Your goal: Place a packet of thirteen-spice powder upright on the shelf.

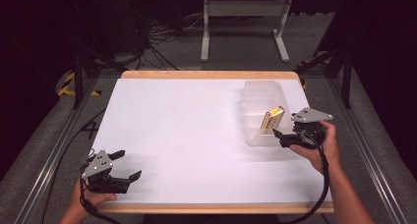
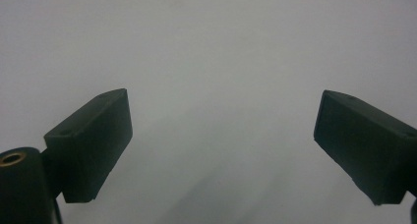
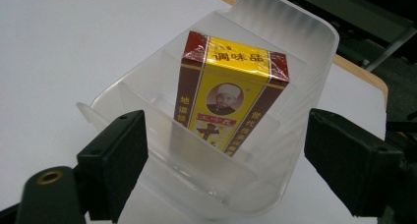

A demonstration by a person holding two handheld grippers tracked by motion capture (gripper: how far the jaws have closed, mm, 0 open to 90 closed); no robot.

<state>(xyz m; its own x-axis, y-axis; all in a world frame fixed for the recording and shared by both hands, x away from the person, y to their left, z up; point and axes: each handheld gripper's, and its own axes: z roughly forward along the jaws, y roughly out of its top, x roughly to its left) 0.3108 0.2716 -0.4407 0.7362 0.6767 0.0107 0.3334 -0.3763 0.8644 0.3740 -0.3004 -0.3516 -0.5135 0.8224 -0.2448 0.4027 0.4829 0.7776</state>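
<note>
Yellow box (image 3: 231, 94) stands on end in the clear bin (image 3: 305, 42), seemingly leaning; both tongs (image 1: 120, 165) (image 1: 283, 138) spread, empty.

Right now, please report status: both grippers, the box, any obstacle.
Left gripper open, idle at near table corner. Right gripper open, facing clear bin. Yellow box upright inside bin, not gripped. Nothing in the way.

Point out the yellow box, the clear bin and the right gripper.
yellow box (image 3: 223, 98), right gripper view, front face.
clear bin (image 3: 314, 35), right gripper view, far rim.
right gripper (image 1: 284, 138), high view, between its fingertips.
</note>
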